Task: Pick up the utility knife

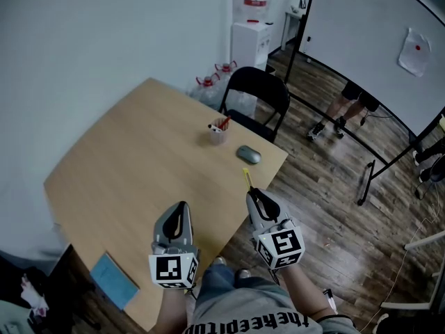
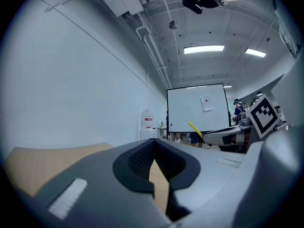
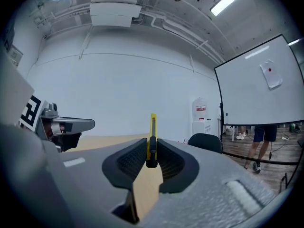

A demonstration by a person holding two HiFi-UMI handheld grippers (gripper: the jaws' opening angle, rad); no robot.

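A light wooden table [image 1: 104, 179] with rounded corners bears a small pale cup of pens [image 1: 217, 132], a grey oval computer mouse [image 1: 248, 154] near it, and a blue notebook [image 1: 115, 279] well apart at the near left corner. A black chair [image 1: 257, 92] stands at the far edge, with clear red-capped water jugs [image 1: 211, 85] and a white water dispenser [image 1: 252, 40] behind it. On the dark wood-plank floor [image 1: 327, 214] to the right stands a whiteboard on a black frame [image 1: 368, 40], a person's legs [image 1: 341, 113] showing below it.
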